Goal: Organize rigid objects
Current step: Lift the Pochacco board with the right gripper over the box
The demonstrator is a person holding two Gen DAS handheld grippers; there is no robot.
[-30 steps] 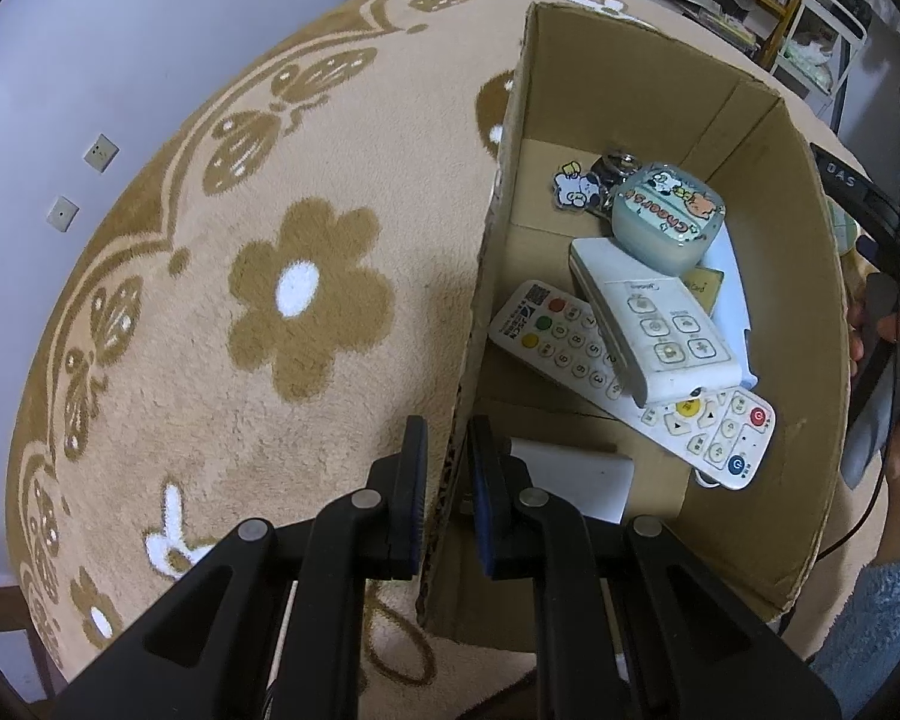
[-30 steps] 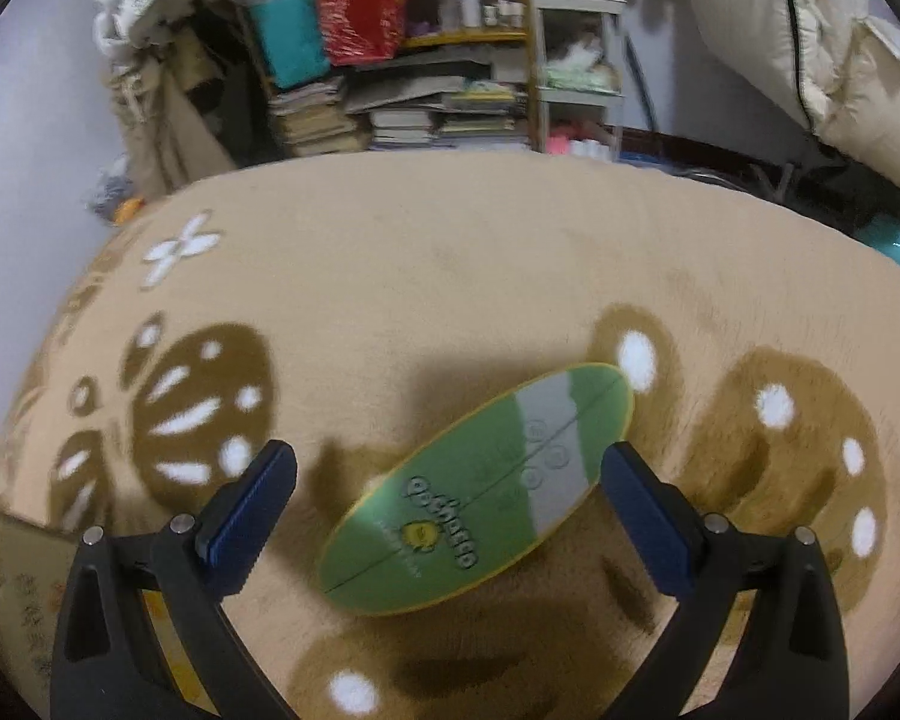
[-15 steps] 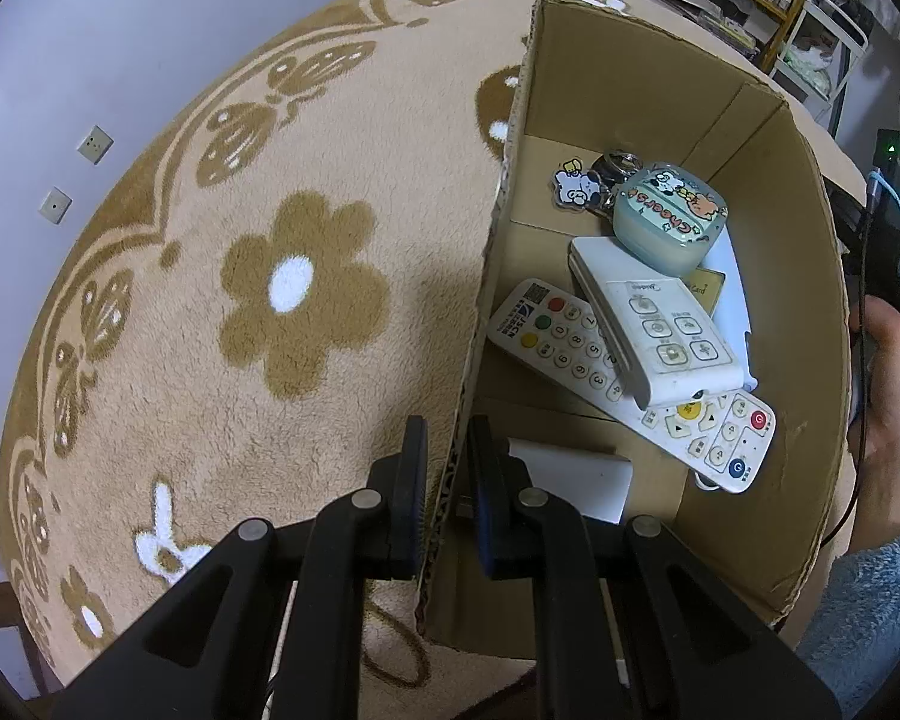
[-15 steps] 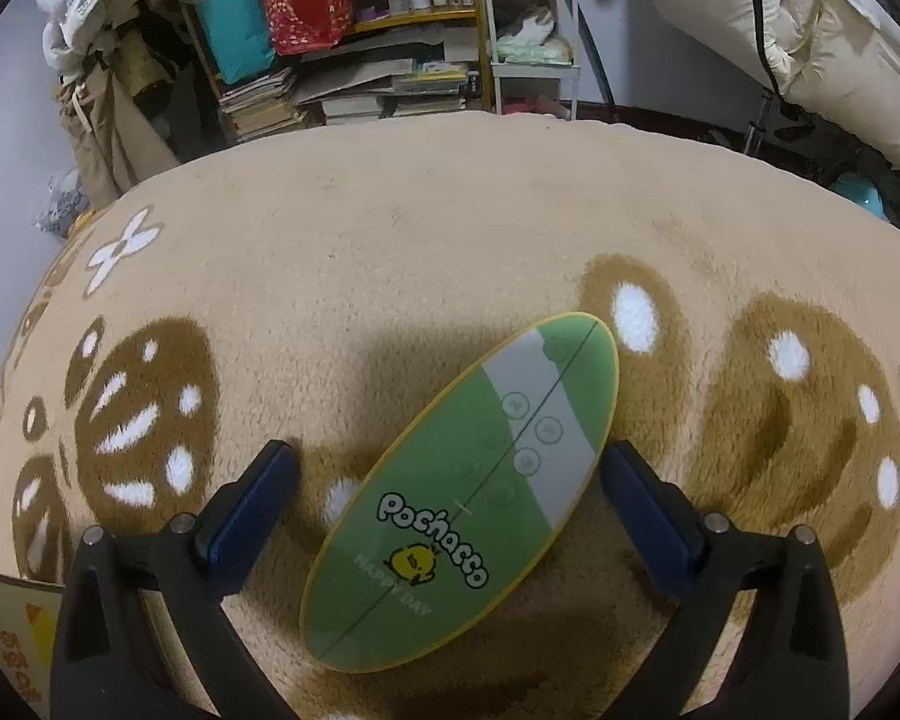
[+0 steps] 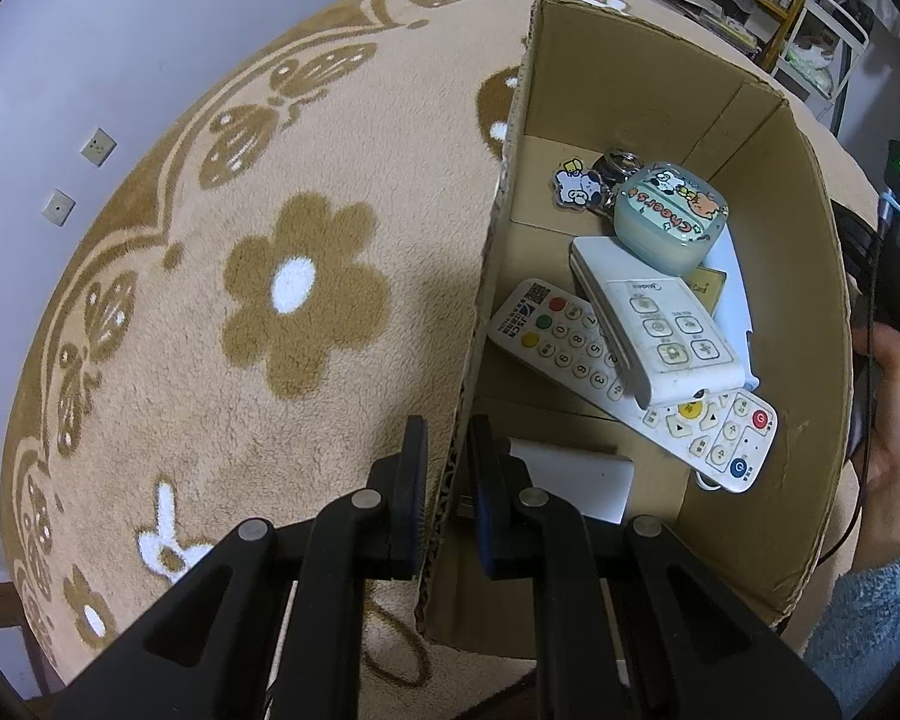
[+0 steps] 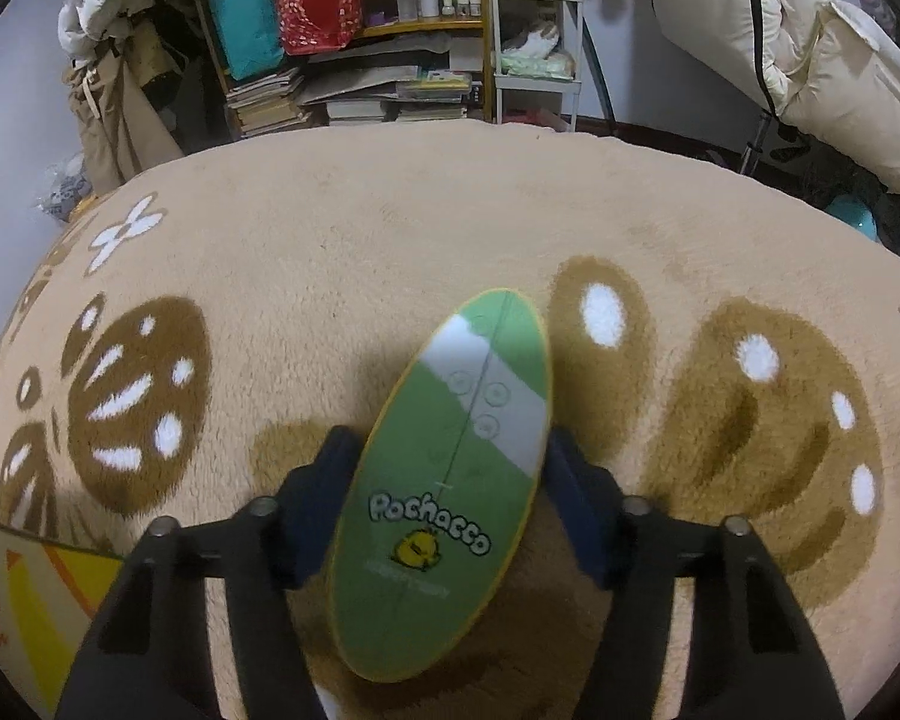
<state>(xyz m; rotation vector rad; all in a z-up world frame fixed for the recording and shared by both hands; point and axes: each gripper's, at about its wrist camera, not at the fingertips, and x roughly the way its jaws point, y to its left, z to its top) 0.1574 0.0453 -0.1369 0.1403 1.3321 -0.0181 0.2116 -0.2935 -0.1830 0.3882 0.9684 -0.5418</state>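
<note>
Over on the left, the left gripper [image 5: 447, 480] is clamped narrow on the near wall of the cardboard box [image 5: 810, 312], one pad outside and one inside, pinning it to the flowered rug [image 5: 222, 276]; good, because a steady box makes the drop easy. Inside it lie a long white remote [image 5: 576, 354], a smaller white remote [image 5: 660, 330] stacked across it, a pale case reading "Cheers" [image 5: 669, 225] and a dog keychain [image 5: 579, 189] toward the far end. At the right edge, a hand [image 5: 894, 420] grips the other tool. And the right gripper [image 6: 450, 480] is the action: its jaws are closing around the green oval Pochacco board [image 6: 450, 480], which lies flat on the rug between the blue pads, the pads at its long edges. Whether they already press it I cannot tell. My read: squeeze across the narrow width near the middle, keep the pads low against the edges, confirm a firm bite before lifting, then carry it level to the box.
</note>
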